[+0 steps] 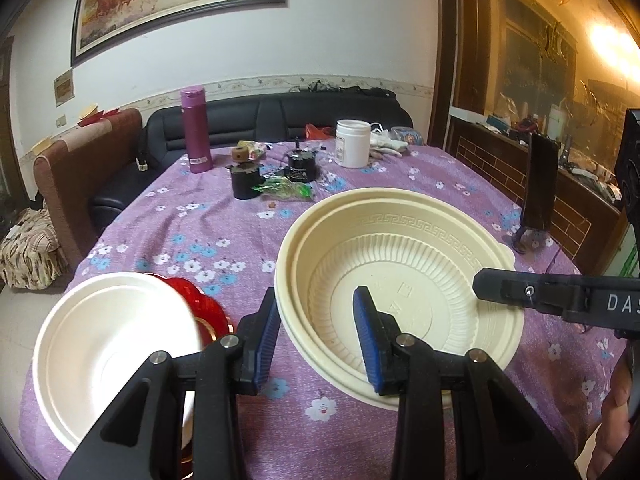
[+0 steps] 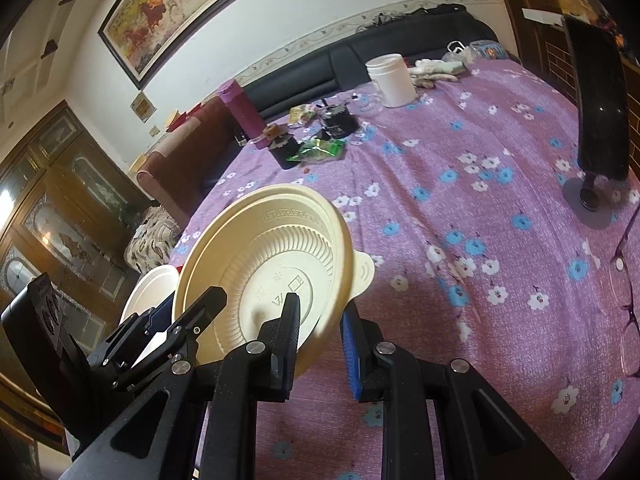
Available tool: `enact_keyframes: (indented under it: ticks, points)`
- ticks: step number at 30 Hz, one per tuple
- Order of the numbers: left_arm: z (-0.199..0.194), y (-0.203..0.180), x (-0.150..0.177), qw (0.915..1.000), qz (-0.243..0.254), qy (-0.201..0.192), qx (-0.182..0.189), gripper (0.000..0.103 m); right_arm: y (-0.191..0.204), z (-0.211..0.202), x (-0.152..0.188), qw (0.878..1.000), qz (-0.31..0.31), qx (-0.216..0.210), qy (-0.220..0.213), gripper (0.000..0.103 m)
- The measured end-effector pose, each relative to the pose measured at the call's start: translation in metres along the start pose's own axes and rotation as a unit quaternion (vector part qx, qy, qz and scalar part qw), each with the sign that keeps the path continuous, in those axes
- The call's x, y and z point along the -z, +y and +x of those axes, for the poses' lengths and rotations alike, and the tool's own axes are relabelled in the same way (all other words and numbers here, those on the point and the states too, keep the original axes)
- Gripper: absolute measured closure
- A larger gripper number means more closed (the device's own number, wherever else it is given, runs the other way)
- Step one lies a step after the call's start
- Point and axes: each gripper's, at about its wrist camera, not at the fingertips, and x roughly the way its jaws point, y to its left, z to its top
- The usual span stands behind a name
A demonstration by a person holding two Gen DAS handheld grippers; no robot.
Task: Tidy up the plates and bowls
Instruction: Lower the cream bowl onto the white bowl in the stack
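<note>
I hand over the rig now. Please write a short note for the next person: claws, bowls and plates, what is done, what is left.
Left claw: closed across the near rim of the cream bowl.
Right claw: closed on the opposite rim; the bowl is tilted, off the purple cloth.
White bowl sits on the red plate, beside the cream bowl.
Done: cream bowl gripped by both claws.
Left: probably set it with the white bowl, then release.
</note>
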Motion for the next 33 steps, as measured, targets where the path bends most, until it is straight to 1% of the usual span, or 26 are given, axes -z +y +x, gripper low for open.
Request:
enact_keyframes:
  ticks: [5,12,17,20,25,33]
  points:
    - [-0.017,0.02,-0.002,0.9998,-0.019,-0.007,-0.007,0.064,0.02,0.002,-0.006,1.0,-0.016,-0.014,0.002,0.081]
    - [-0.046,0.061,0.001,0.9976,-0.044,-0.025,-0.047,0.063,0.065,0.013,-0.013,0.997,-0.052,-0.051,0.013,0.081]
    - [-0.063,0.094,0.009,0.9944,-0.066,-0.029,-0.077,0.062,0.099,0.033,-0.009,0.994,-0.071,-0.078,0.032,0.081]
    - [-0.067,0.112,0.017,0.9923,-0.08,-0.025,-0.092,0.061,0.118,0.047,-0.006,0.991,-0.085,-0.088,0.046,0.081]
    - [-0.066,0.132,0.029,0.9897,-0.096,-0.011,-0.105,0.061,0.138,0.072,0.004,0.988,-0.095,-0.095,0.069,0.081]
    - [-0.063,0.152,0.038,0.9868,-0.117,-0.001,-0.112,0.061,0.149,0.101,0.015,0.985,-0.106,-0.091,0.1,0.081]
